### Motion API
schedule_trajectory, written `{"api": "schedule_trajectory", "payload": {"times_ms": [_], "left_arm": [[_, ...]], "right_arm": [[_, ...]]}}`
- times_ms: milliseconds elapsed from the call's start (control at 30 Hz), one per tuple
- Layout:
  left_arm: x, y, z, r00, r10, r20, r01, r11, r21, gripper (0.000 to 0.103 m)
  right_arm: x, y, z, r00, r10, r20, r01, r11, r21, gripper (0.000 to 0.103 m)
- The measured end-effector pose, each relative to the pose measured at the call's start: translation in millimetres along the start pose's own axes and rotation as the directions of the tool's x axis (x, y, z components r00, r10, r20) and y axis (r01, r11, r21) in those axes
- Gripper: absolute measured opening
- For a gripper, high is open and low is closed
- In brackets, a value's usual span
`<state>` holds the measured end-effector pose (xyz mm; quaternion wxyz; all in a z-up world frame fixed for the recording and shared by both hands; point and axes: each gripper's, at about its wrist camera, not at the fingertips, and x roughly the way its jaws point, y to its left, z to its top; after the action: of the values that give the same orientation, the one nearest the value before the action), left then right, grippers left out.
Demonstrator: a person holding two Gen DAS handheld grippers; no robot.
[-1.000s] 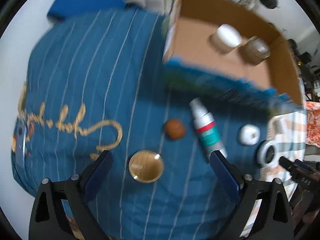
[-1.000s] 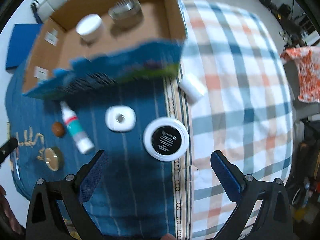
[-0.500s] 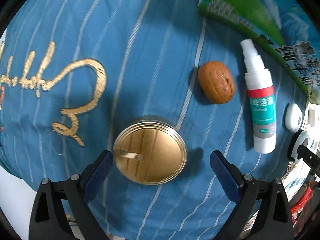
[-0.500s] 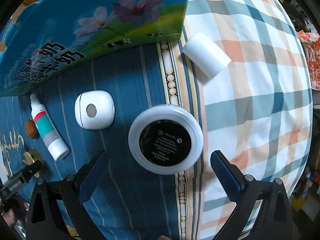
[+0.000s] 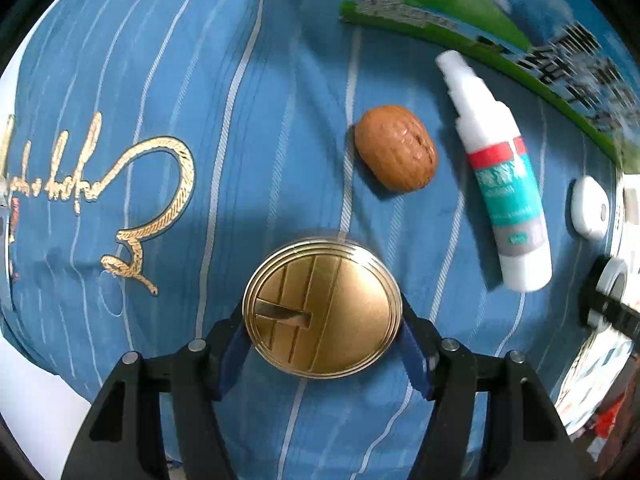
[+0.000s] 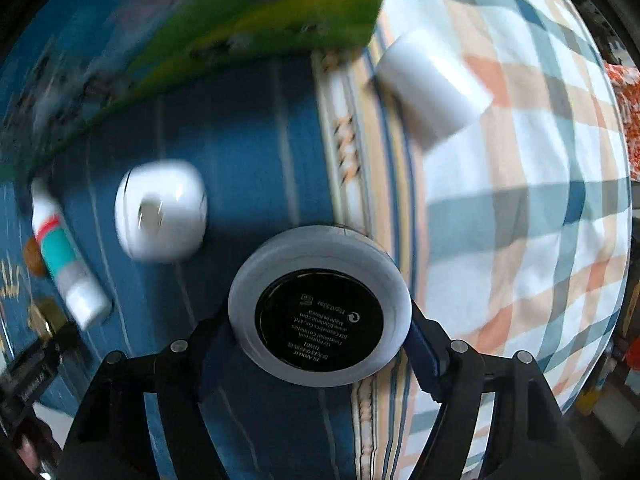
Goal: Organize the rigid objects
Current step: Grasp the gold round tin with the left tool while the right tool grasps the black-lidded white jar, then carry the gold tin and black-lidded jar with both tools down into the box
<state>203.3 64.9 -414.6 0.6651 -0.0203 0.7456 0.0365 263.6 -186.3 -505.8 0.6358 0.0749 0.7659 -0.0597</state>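
My left hand-held gripper point(image 5: 322, 330) clamps the gold tin point(image 5: 322, 308) on the blue bedspread point(image 5: 240, 100); my right hand-held gripper point(image 6: 320, 332) clamps the white compact point(image 6: 319, 306) at the bedspread's edge.

Carton point(image 6: 224, 20) smeared by motion in right wrist view, top cut by frame edge; print on it unreadable. White case point(image 6: 160, 210) ghosted, outline doubled. Spray bottle point(image 6: 64, 256) blurred, label text too small. Walnut point(image 6: 34, 258) mostly hidden behind bottle. Blue pads point(image 5: 414, 354) of left gripper point(image 5: 322, 346) largely hidden under gold tin point(image 5: 322, 308). Contact between pads and tin not visible. White-rimmed compact point(image 5: 612, 280) at left view's right edge partly covered by dark bar.
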Motion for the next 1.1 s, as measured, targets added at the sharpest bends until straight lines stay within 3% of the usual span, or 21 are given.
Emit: {"api": "schedule_trajectory", "payload": {"times_ms": [100, 300, 433, 800, 1100], "left_arm": [[1.7, -2.0, -16.5, 0.997, -0.070, -0.031, 0.070, 0.998, 0.007, 0.062], [7.6, -36.7, -55.7, 0.995, -0.077, -0.058, 0.083, 0.991, 0.103, 0.062], [20.4, -55.7, -70.8, 0.998, -0.027, -0.061, 0.037, 0.987, 0.157, 0.063], [19.2, -71.4, -54.6, 0.999, -0.017, -0.049, 0.024, 0.989, 0.146, 0.066], [14.1, -68.3, -65.4, 0.999, -0.022, -0.034, 0.026, 0.990, 0.140, 0.063]], "right_arm": [[5.2, 12.5, -25.2, 0.999, 0.006, -0.032, -0.008, 0.998, -0.060, 0.077], [18.5, 31.8, -67.6, 0.996, 0.016, -0.084, -0.025, 0.993, -0.115, 0.077], [23.3, 40.5, -82.5, 0.997, -0.006, -0.082, -0.005, 0.991, -0.136, 0.078], [20.9, 35.5, -77.0, 0.996, -0.024, -0.085, 0.014, 0.993, -0.116, 0.079], [22.4, 39.5, -79.0, 0.996, -0.055, -0.066, 0.046, 0.990, -0.134, 0.077]]}}
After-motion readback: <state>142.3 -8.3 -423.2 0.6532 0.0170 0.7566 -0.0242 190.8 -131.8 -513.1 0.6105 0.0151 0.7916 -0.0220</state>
